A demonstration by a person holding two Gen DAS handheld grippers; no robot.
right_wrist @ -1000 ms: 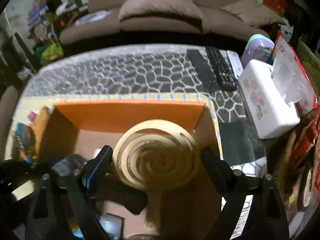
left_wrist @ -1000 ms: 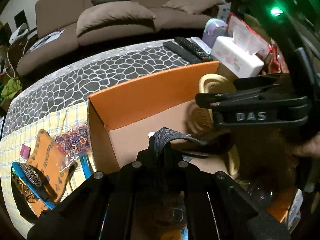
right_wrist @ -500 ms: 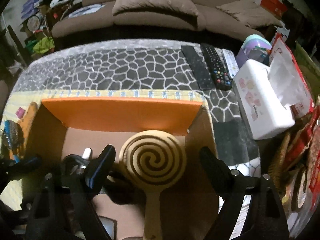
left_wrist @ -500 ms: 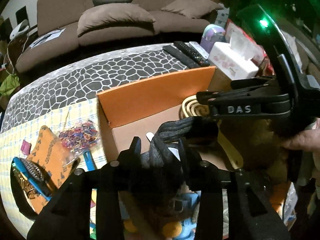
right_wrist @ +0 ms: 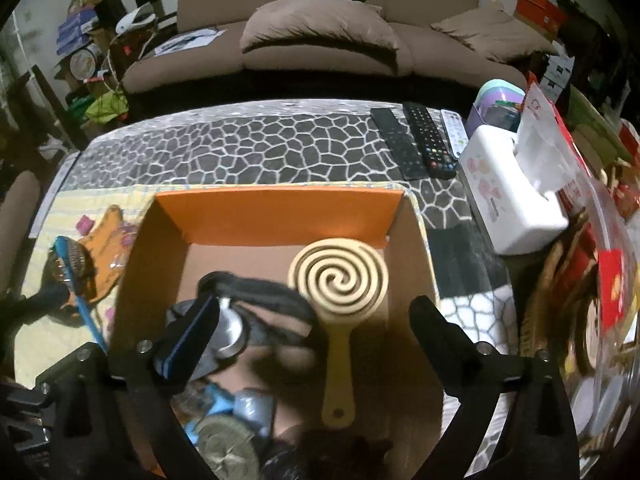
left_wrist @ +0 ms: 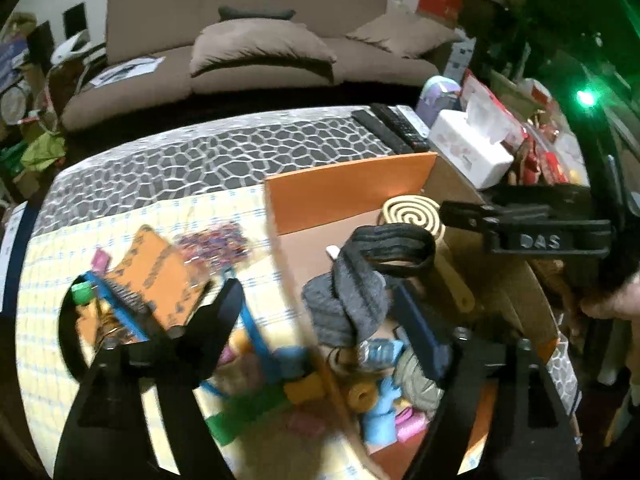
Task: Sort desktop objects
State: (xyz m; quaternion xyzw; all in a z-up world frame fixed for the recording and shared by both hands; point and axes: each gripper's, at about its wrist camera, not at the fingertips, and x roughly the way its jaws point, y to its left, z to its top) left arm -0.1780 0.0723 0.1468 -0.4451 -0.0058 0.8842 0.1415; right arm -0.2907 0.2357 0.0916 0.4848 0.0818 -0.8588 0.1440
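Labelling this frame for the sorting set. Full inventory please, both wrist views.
Cardboard box with orange flap: one, brown, on the yellow checked cloth.
Beige spiral-head paddle: one, lying in the box, handle toward the camera.
Grey knitted sock-like cloth with black band: one, in the box, left of the paddle.
Remote controls: three, two black and one white, on the cobble-pattern tabletop.
White tissue box: one, right of the box.
Orange pouch: one, on the cloth.
Coloured rubber bands: a heap, beside the pouch.
Brown sofa: one, behind the table.
Left gripper: black, open.
Right gripper: black, open, over the box.
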